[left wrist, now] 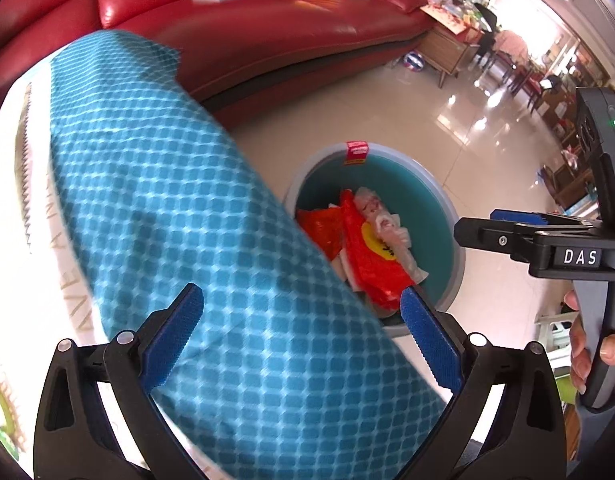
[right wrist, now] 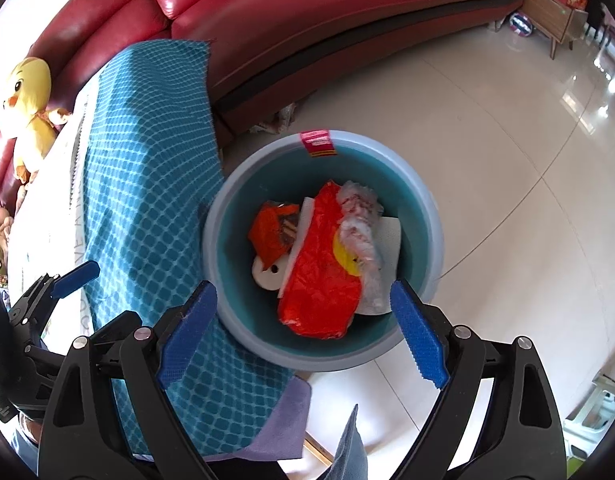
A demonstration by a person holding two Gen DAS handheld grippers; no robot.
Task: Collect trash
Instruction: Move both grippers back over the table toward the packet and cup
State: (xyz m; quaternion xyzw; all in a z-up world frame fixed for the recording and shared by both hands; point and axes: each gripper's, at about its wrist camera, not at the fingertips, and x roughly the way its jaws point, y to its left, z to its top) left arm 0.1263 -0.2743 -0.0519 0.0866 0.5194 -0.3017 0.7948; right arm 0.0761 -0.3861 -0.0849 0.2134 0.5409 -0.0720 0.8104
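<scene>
Apparently the drop-off step is done: the right gripper hangs wide and empty above the blue bin, where an orange wrapper and crumpled clear plastic lie. The left gripper, also wide and empty, hovers over the teal-clothed surface. Next comes finding remaining trash.

White capitals "DAS" stand on a small black plate on the right gripper, seen from the left wrist camera. Pale letters run along the white cloth beside the blue checked cover; only a fragment resembling "AVE A NI" reads, and the rest is cut off. A red label on the rim of the bin carries print too small to make out.
</scene>
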